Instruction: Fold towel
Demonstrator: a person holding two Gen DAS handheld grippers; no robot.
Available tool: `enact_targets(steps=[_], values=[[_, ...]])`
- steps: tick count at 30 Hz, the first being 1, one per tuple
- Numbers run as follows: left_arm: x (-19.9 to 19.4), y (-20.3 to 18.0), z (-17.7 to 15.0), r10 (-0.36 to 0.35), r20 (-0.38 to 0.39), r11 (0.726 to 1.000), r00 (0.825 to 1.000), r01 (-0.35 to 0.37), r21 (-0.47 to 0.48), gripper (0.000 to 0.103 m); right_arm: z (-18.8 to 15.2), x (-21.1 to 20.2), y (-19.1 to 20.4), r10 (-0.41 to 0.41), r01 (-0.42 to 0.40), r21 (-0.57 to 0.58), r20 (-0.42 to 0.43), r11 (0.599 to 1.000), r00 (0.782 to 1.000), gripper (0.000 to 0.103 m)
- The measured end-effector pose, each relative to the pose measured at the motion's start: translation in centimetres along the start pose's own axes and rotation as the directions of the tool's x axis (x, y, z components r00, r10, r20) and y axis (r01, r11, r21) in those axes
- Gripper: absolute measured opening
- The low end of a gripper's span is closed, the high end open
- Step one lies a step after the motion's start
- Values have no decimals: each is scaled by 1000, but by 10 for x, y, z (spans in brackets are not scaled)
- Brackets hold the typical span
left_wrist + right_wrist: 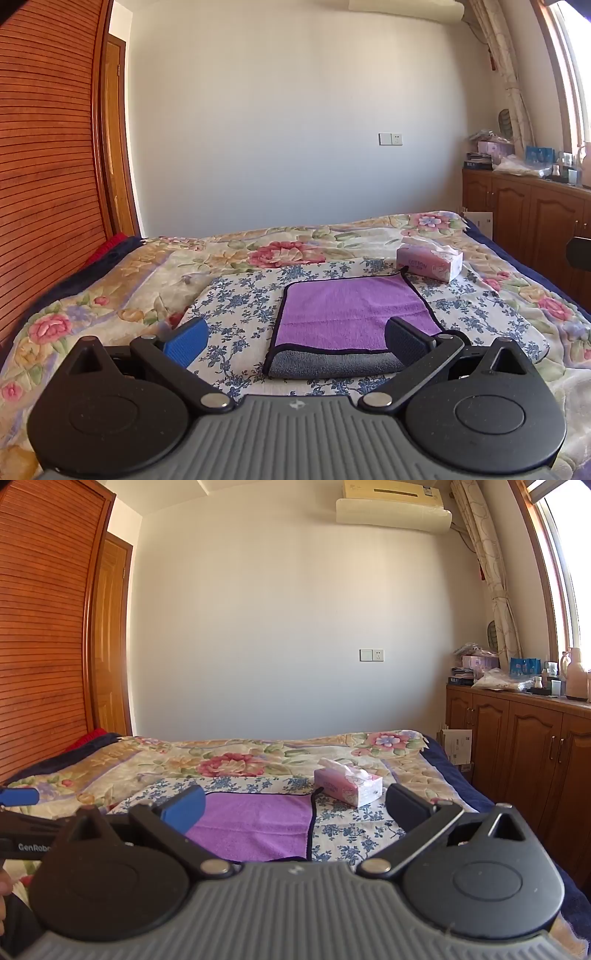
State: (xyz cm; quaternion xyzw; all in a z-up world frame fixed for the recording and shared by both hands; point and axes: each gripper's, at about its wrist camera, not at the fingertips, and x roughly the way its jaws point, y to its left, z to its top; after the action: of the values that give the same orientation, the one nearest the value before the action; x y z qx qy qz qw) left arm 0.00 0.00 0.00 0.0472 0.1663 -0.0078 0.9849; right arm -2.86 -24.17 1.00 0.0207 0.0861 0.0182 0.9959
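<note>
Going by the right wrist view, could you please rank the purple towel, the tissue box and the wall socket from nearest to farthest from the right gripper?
1. Purple towel, on the bed just ahead, left of the right gripper.
2. Tissue box, beyond the towel's far right corner.
3. Wall socket, on the far wall.

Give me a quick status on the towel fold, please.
Left hand-held gripper and right hand-held gripper open, holding nothing. Purple towel lies folded on the bed. Tissue box beside its far corner, apart.

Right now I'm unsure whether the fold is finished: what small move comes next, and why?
Probably close the open left gripper on the near edge of the purple black-trimmed towel; its grey underside shows it is folded once, and both grippers are empty.
</note>
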Motion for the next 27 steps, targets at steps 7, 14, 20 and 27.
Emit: enact_targets(steps=[7, 14, 20, 27], values=[[0, 0, 0, 4, 4, 1000, 1000, -4, 6, 103, 0, 0, 0, 0, 0, 0, 2, 1000, 1000, 103], [0, 0, 0, 5, 5, 1000, 1000, -5, 8, 103, 0, 0, 0, 0, 0, 1, 2, 1000, 1000, 103], [0, 0, 0, 5, 6, 1000, 1000, -5, 8, 103, 0, 0, 0, 0, 0, 0, 2, 1000, 1000, 103], [0, 0, 0, 6, 8, 1000, 1000, -6, 8, 103, 0, 0, 0, 0, 0, 1, 2, 1000, 1000, 103]])
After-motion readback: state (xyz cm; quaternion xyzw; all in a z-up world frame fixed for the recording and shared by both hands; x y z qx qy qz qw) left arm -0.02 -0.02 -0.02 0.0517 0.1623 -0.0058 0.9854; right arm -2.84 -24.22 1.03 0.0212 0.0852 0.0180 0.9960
